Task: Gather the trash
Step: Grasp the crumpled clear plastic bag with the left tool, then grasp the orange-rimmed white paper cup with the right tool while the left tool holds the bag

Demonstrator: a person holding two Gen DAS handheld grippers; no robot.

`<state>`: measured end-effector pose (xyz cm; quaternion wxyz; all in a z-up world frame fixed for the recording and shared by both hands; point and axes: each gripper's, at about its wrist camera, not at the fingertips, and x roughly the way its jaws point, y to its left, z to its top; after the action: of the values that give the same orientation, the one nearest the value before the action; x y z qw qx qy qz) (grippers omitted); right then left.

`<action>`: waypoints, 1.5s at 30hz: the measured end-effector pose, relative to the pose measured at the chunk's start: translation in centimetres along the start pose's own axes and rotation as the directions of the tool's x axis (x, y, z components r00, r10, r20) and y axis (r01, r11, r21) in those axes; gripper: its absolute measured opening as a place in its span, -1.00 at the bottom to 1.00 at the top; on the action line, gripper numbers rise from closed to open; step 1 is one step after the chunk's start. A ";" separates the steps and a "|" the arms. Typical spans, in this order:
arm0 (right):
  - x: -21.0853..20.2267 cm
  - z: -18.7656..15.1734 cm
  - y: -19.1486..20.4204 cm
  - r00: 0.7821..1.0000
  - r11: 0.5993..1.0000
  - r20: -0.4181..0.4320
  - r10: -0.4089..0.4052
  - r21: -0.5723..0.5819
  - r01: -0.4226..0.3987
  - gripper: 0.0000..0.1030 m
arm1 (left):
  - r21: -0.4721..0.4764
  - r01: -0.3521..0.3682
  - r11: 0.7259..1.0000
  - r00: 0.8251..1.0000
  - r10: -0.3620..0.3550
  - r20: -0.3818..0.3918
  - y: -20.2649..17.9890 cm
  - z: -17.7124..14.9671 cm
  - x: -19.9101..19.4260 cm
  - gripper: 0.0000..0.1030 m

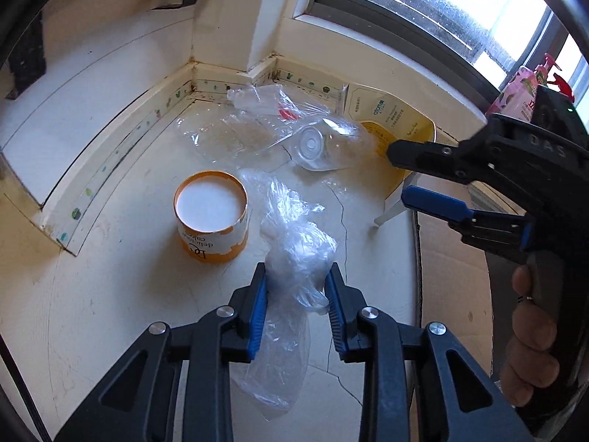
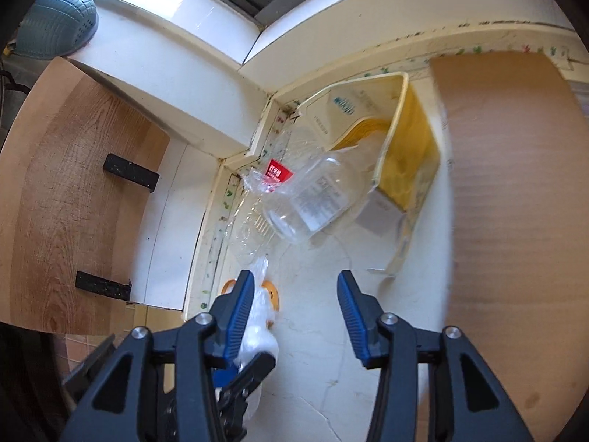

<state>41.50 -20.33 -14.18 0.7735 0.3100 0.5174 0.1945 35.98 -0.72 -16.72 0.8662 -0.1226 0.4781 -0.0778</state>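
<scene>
So the left gripper (image 1: 296,276) has its 2 blue pads pinching a crumpled clear plastic bag (image 1: 294,254) near the front of the cream floor (image 1: 110,294). The orange paper tub (image 1: 211,215) sits just beyond it, then a clear bottle (image 1: 324,147) lies toward the back corner. The right gripper (image 2: 294,287) is spread, nothing between its jaws. Only its view shows the wood panel (image 2: 73,191); only the left shows the holding hand (image 1: 530,335).

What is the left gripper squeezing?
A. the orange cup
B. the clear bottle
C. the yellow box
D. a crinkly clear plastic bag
D: the left gripper has its blue pads pressed on both sides of the plastic bag, while the orange cup, the bottle and the yellow box lie apart from it on the floor.
</scene>
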 end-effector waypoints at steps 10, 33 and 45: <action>4.6 -1.6 3.5 0.993 0.995 -0.109 0.050 -0.077 -0.058 0.00 | 0.053 0.041 0.998 0.999 -0.041 0.008 1.3 -1.9 -2.6 -0.46; 12.0 -6.5 12.3 0.976 0.850 -0.049 -0.212 -0.503 0.159 0.03 | -0.109 -0.081 0.991 0.995 0.086 0.043 8.0 -9.2 -10.5 -0.46; 12.8 -8.5 14.1 0.963 0.740 0.069 -0.261 -0.627 0.245 0.58 | -0.150 -0.082 0.985 0.994 0.091 0.057 8.7 -10.1 -11.4 -0.46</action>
<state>38.96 0.34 -15.55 0.8454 -0.0420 0.4684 0.2532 21.49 9.08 -15.18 0.8722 -0.1678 0.4594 -0.0006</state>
